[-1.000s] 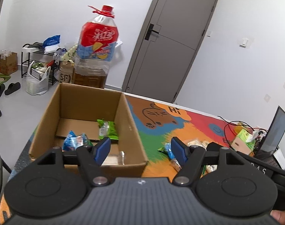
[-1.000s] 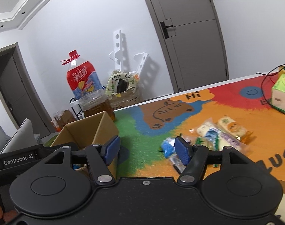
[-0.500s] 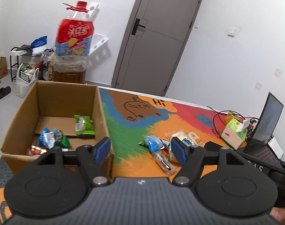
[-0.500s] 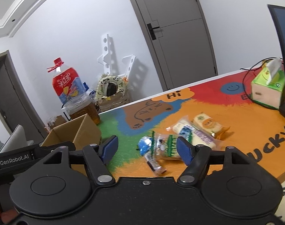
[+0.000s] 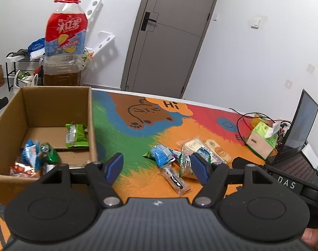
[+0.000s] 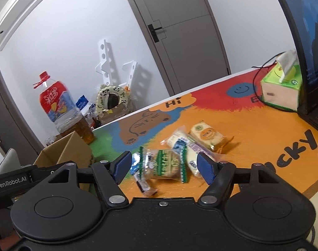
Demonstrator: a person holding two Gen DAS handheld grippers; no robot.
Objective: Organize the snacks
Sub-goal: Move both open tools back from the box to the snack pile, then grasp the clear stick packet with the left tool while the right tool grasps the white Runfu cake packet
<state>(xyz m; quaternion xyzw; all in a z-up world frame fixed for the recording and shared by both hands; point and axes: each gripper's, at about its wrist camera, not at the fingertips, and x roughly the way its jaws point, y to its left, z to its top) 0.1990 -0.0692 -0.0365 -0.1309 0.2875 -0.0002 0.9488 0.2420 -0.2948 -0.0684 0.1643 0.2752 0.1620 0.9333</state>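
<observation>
Left wrist view: left gripper (image 5: 157, 168) jaws parted, nothing between the pads, hanging above the mat short of the loose snack pile (image 5: 180, 156). Cardboard box (image 5: 89, 121) stands to its left, already holding a green packet (image 5: 76, 136) and a few others in the near corner. Blue packet (image 5: 161, 155) sits nearest the left jaws, with a thin clear-wrapped stick (image 5: 175, 181) just in front of it.

Right wrist view: right gripper (image 6: 163, 168) also parted and empty — the green-edged biscuit pack (image 6: 164, 165) lies on the mat beyond the gap, framed between the fingers but apparently not yet touched.

Judgement: step in hand is the approach for the next pick. Packs overlap, so each gripper should take an outer one — blue for left, green-edged for right. Close across the narrow width, at a crimped end if possible; film wrappers likely slip or crush. Risk: dragging a neighbour along.
</observation>
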